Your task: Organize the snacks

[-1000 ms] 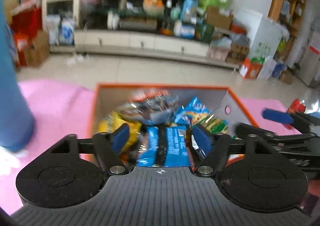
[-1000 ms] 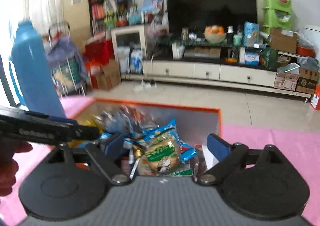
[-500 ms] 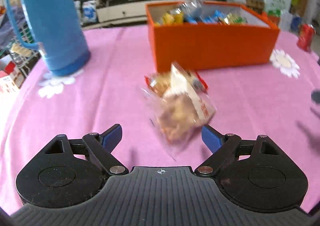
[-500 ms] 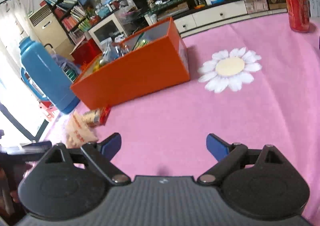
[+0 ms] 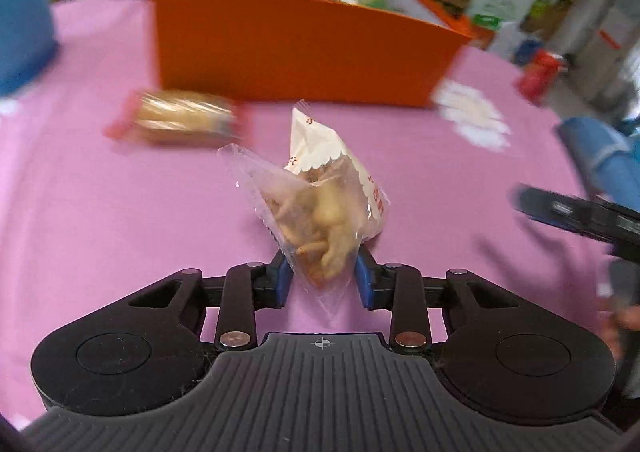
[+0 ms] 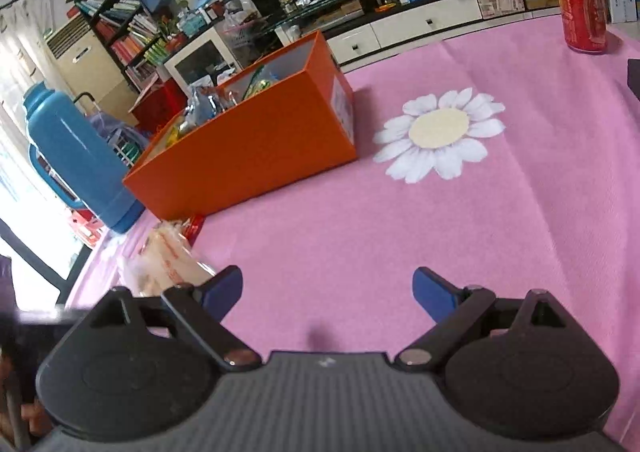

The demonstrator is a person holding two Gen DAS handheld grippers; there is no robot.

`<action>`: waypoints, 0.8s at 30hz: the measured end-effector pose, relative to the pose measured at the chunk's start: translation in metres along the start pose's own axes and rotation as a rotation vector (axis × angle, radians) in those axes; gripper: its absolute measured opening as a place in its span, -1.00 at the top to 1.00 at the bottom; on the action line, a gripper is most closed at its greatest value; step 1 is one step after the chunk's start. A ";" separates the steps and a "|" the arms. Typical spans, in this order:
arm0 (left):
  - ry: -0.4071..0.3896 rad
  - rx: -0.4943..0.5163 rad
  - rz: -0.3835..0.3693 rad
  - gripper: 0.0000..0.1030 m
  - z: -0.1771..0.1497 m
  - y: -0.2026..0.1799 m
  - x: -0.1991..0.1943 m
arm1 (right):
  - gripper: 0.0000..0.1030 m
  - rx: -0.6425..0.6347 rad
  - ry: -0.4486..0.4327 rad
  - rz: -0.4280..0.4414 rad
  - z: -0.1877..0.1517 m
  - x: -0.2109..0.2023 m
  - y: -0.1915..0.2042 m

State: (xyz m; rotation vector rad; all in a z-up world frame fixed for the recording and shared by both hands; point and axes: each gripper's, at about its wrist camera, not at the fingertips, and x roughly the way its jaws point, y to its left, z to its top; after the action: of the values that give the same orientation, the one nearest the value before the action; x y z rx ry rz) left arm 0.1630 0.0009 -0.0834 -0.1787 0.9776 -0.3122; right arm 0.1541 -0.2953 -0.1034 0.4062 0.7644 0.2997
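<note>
Snack bag (image 5: 324,211) clamped at its low corner in left gripper (image 5: 322,279), long axis rising away toward box (image 5: 304,47) straight ahead. Second snack (image 5: 182,121) on cloth left of it. Right gripper (image 6: 328,288) jaws apart, empty, farther off.

left gripper (image 5: 322,278): showing a black ribbed body, blue pads, silver pivot screws
right gripper (image 6: 328,290): showing matching black linkages

snack bag (image 5: 320,207): clear glossy crinkled plastic
tablecloth (image 6: 400,236): matt pink woven cloth
box (image 6: 256,147): smooth matt orange card
</note>
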 end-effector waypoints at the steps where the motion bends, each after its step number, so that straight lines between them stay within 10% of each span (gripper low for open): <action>1: 0.009 -0.020 -0.032 0.99 -0.005 -0.012 0.004 | -0.82 -0.001 -0.015 -0.005 0.001 -0.003 -0.001; 8: 0.036 0.023 -0.106 0.98 -0.023 -0.086 0.028 | -0.82 -0.052 -0.038 0.054 0.004 -0.014 -0.001; 17: 0.057 -0.074 -0.192 0.97 -0.017 -0.062 0.029 | -0.82 -0.097 -0.026 0.073 0.002 -0.017 0.000; 24: 0.042 -0.030 -0.191 0.99 -0.020 -0.063 0.026 | -0.80 -0.223 0.068 -0.079 0.002 0.037 0.022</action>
State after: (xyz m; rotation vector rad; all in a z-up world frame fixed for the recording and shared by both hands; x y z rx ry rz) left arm 0.1485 -0.0675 -0.0963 -0.2953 1.0091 -0.4781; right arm 0.1782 -0.2617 -0.1147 0.1552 0.8023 0.3223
